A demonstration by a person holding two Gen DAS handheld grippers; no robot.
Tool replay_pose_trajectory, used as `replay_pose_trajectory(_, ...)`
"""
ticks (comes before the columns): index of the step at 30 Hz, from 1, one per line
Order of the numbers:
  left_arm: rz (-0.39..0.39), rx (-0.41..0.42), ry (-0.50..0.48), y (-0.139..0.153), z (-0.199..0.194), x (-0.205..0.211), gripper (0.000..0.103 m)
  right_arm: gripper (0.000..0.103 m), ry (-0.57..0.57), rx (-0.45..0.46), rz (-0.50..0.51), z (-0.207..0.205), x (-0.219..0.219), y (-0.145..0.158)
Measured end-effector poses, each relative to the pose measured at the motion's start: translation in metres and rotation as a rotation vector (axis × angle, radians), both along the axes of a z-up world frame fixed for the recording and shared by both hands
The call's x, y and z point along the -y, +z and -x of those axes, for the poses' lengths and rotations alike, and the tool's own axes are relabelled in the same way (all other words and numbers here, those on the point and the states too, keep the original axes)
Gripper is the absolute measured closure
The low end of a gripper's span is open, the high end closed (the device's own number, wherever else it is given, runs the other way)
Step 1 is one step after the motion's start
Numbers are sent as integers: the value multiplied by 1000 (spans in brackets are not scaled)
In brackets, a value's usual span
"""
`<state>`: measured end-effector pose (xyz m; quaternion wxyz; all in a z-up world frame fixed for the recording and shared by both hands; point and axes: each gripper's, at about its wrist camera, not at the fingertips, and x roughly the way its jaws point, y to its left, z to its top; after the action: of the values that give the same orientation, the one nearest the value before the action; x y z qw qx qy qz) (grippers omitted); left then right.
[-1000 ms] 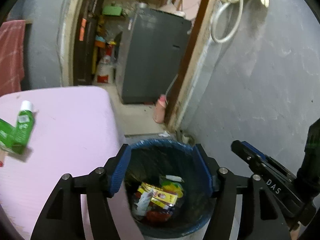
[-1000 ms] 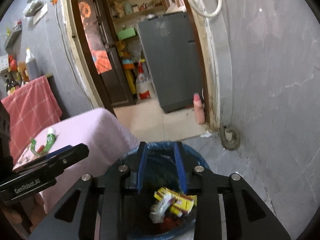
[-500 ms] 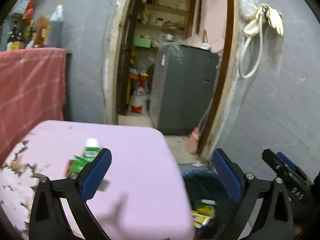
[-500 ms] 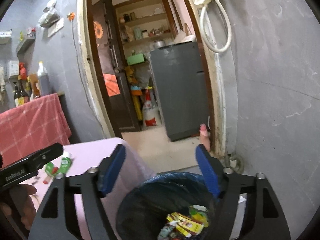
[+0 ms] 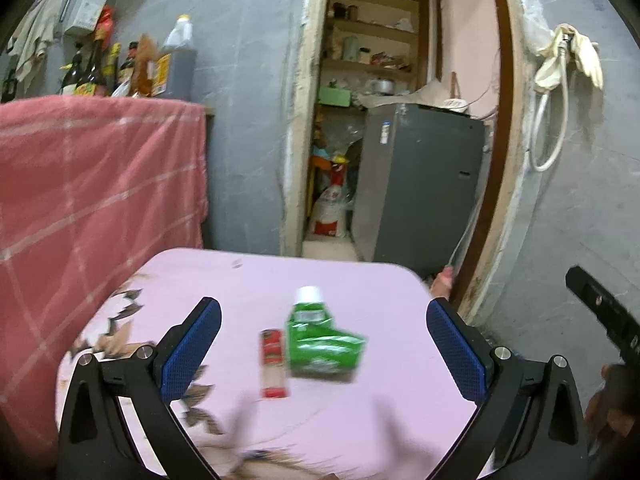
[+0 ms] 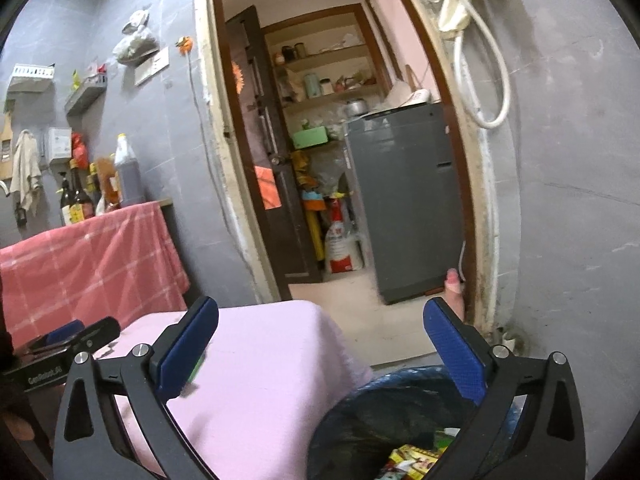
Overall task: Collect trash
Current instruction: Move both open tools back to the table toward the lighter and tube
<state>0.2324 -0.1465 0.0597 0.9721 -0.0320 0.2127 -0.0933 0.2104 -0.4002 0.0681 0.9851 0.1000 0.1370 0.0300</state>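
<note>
A crumpled green tube with a white cap and a small red packet lie on the pink-covered table. My left gripper is open and empty above the table, its fingers either side of both items. My right gripper is open and empty above the blue-lined trash bin, which holds yellow and red wrappers. The right gripper's body shows at the right edge of the left wrist view. A sliver of green shows behind the right gripper's left finger.
A red checked cloth hangs over a counter with bottles at the left. An open doorway leads to a grey fridge. A grey wall with a white hose stands at the right. A pink bottle stands by the door frame.
My left gripper swung left from above the bin to over the table and opened wide. My right gripper opened wide and tilted up above the bin.
</note>
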Motion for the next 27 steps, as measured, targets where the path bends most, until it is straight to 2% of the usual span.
replay_pose_trajectory(5, 0, -70, 29, -15, -3, -35, 3, 0, 44, -25, 1, -17, -23, -3)
replay_pose_trajectory(12, 31, -188, 47, -35, -10, -61, 3, 0, 120, -99, 23, -42, -53, -14)
replay_pose_trajectory(22, 37, -270, -6, -48, -17, -61, 5, 0, 252, -230, 40, -71, -82, -35)
replay_pose_trajectory(25, 36, -287, -30, -53, -19, -56, 10, 7, 266, -260, 50, -77, -87, -41)
replay_pose_trajectory(27, 33, -305, -50, -56, -21, -51, 18, 15, 271, -273, 61, -79, -90, -44)
